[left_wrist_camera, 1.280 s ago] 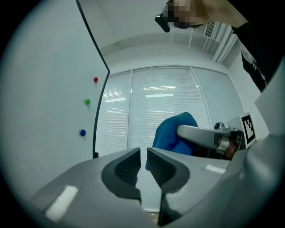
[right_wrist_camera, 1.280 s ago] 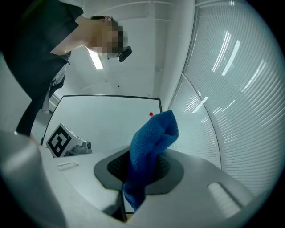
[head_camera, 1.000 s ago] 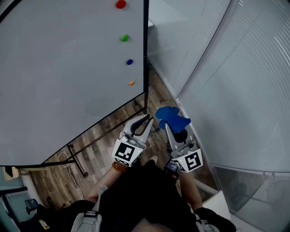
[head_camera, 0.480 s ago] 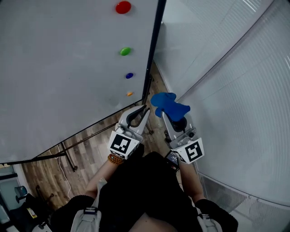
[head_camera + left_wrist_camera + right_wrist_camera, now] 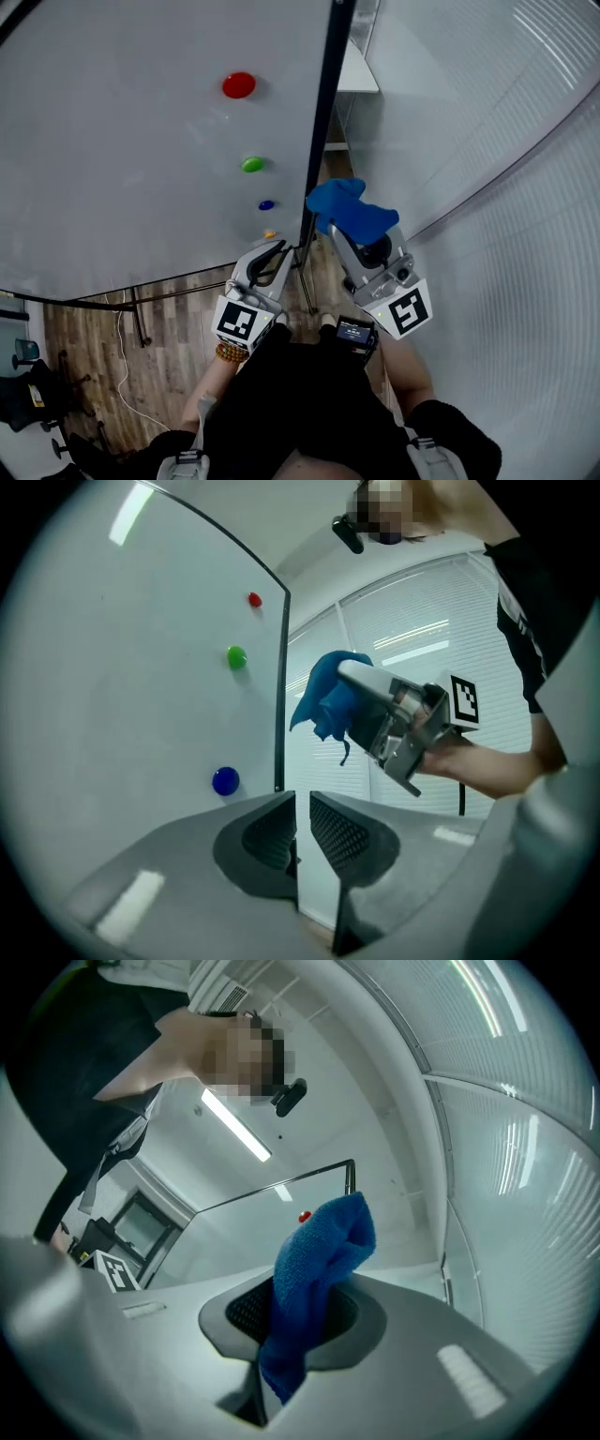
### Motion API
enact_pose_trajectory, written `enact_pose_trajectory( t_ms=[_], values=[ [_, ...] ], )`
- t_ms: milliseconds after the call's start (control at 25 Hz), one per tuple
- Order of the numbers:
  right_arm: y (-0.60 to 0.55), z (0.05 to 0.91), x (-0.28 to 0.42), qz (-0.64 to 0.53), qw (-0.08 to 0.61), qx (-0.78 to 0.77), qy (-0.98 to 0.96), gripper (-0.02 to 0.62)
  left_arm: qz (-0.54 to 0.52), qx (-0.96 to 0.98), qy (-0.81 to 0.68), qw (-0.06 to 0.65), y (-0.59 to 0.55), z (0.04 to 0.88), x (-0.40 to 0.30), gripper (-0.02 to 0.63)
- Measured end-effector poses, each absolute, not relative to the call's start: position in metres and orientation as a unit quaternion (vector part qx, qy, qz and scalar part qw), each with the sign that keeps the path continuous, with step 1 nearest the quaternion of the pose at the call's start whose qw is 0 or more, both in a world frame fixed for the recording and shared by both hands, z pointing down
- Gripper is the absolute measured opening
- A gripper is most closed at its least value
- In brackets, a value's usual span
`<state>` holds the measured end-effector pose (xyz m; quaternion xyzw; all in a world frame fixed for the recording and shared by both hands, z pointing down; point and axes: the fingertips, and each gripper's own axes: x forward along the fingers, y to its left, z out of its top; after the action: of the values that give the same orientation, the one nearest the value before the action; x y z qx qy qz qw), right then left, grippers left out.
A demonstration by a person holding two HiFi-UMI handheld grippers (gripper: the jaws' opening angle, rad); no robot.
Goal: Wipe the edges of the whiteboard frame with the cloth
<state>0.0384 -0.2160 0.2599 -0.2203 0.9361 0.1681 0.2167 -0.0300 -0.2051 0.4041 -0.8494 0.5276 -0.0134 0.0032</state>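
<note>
**Tongs and cloth poised beside the board's right edge**

Right tongs (image 5: 344, 232) are clamped on a blue terry cloth (image 5: 349, 210). The cloth bunches up past the tips, and the right gripper view shows a tail of it hanging down between the pads. Left tongs (image 5: 302, 803) are drawn all but together, with only a thin slit between the ribbed pads and nothing in it. In the head view the cloth sits just beside the thin black metal frame (image 5: 322, 122) on the right edge of the pale grey whiteboard (image 5: 122, 150), low down near the bottom corner. Whether it touches the frame I cannot tell.

To wipe well, I judge the bunched end should press against the frame's outer face and wrap a little round the rail. It should then run along the length in one steady pass, with the hard tips kept off the metal. The grip looks deep enough not to slip.

Only the head view shows the row of small round magnets near the frame: red (image 5: 238, 84), green (image 5: 251, 164), blue (image 5: 266, 204) and orange (image 5: 270, 234). It also shows the wood-plank floor (image 5: 169, 319) below. The left gripper view gives the cloth side-on, beyond the frame and against the slatted glass wall (image 5: 412, 630). The right gripper view alone shows how far the cloth sits down between the pads.
</note>
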Motion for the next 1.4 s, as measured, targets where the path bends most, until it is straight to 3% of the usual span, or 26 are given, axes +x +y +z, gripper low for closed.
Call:
enact_pose_trajectory(
  t_ms=[200, 400, 640, 1400],
  values=[
    [-0.234, 0.214, 0.066, 0.200, 0.256, -0.142, 0.935, 0.083, -0.012, -0.811, 0.585, -0.009, -0.198, 0.408, -0.002, 0.147],
    [-0.239, 0.113, 0.089, 0.214, 0.299, -0.070, 0.927, 0.083, 0.005, -0.788, 0.616, -0.011, -0.187, 0.358, 0.030, 0.147],
    [-0.262, 0.116, 0.083, 0.219, 0.334, -0.015, 0.917, 0.084, -0.005, -0.789, 0.614, -0.002, -0.198, 0.397, 0.032, 0.147],
    [-0.318, -0.002, 0.041, 0.136, 0.376, 0.005, 0.917, 0.084, -0.006, -0.784, 0.621, 0.020, -0.169, 0.393, 0.005, 0.147]
  ],
)
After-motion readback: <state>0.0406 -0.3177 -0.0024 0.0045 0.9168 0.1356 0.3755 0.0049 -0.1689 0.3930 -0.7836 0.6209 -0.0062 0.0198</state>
